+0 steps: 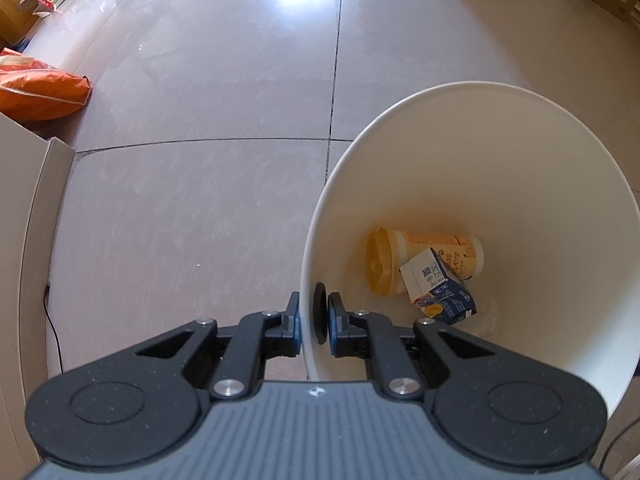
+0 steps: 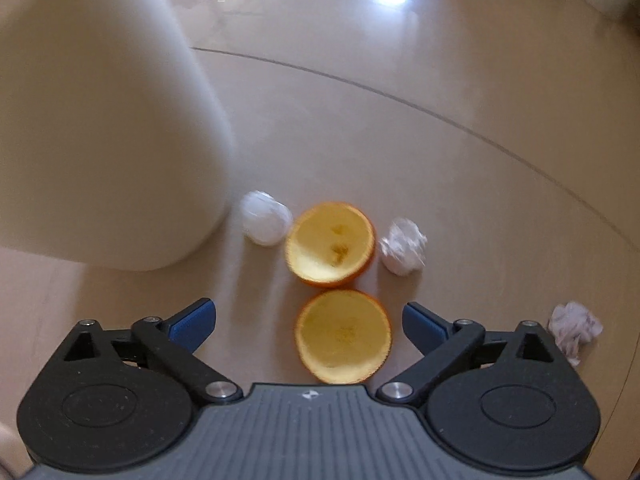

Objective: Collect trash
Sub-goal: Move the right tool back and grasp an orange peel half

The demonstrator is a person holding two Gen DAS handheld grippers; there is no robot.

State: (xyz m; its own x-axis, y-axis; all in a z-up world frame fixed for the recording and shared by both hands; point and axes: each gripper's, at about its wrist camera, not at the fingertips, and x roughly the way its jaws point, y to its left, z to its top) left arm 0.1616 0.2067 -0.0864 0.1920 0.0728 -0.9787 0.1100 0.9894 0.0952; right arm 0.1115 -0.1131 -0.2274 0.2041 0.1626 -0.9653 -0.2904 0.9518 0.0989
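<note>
Orange peel halves are lying on the tiled floor (image 2: 440,80) — the near peel half (image 2: 343,337) is sitting directly ahead of our right gripper (image 2: 310,322), between its spread fingers, cut side facing up, with no real long axis since it is a round cup. We are hovering over it, not touching it yet. The far peel half (image 2: 330,245) is lying just beyond, nearly touching the near one, also open side up. Crumpled tissues are flanking it: one (image 2: 265,218) on the left beside the white bin (image 2: 100,140), one (image 2: 403,246) on the right, a third (image 2: 574,330) near our right finger. Our left gripper (image 1: 313,318) is pinching the bin's rim — a yellow cup (image 1: 424,260) and a small carton (image 1: 438,284) are lying inside. Right hand is clearly the nearer one; we judge a straight descent and close comes next.
</note>
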